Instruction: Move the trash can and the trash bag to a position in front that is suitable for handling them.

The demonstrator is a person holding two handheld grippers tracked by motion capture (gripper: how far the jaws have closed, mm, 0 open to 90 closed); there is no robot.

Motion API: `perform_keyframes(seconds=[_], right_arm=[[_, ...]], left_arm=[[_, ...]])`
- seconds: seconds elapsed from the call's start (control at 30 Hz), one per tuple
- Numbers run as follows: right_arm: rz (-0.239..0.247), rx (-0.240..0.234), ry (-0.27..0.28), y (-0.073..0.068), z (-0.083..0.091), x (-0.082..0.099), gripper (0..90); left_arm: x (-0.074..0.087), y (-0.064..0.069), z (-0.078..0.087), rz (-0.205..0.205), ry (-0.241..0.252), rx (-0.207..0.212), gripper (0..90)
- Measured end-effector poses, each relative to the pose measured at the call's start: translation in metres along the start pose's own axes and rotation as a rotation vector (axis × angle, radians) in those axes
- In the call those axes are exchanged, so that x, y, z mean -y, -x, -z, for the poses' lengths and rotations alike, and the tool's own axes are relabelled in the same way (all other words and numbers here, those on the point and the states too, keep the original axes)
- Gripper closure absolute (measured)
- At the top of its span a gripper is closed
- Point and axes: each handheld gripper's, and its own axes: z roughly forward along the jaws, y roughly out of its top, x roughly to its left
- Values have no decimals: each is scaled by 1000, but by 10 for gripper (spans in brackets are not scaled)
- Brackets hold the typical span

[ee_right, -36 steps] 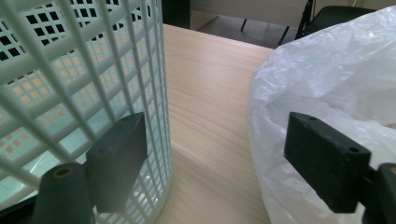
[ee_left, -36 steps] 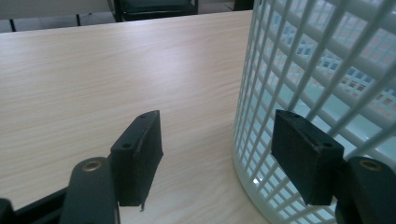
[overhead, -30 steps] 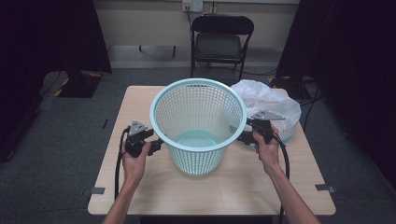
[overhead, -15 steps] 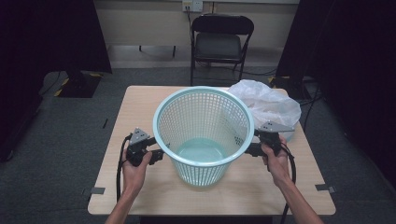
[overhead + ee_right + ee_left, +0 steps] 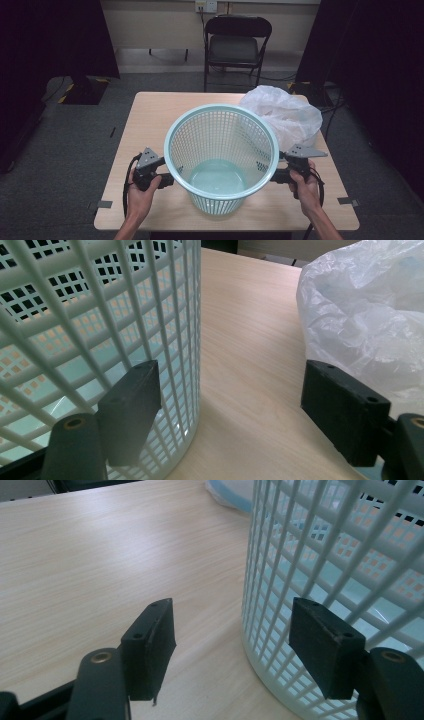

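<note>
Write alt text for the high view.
A pale green mesh basket stands on a wooden table, with a person's left gripper and right gripper open at either side of it. A crumpled white plastic bag lies behind it; a folding chair stands beyond.

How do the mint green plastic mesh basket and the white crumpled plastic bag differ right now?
The mint green plastic mesh basket stands upright, rigid and open-topped; the white crumpled plastic bag slumps in a soft heap. The basket's lattice wall shows the tabletop through its holes; the bag is filmy and translucent. The basket sits mid-table, the bag behind it at the far right corner. Both rest on the wooden table.
</note>
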Motion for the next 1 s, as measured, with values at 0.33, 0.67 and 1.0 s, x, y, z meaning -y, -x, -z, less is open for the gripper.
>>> perform_keyframes(seconds=[0.33,0.67,1.0], right_arm=[[2,-31,-3,-3,8,6,188],[38,91,-132,33,-9,9,140],[14,175,-149,78,-27,-17,123]], left_arm=[[9,3,3,-3,-28,34,324],[42,-22,-16,59,-160,-73,227],[59,-25,-34,-8,-256,-149,182]])
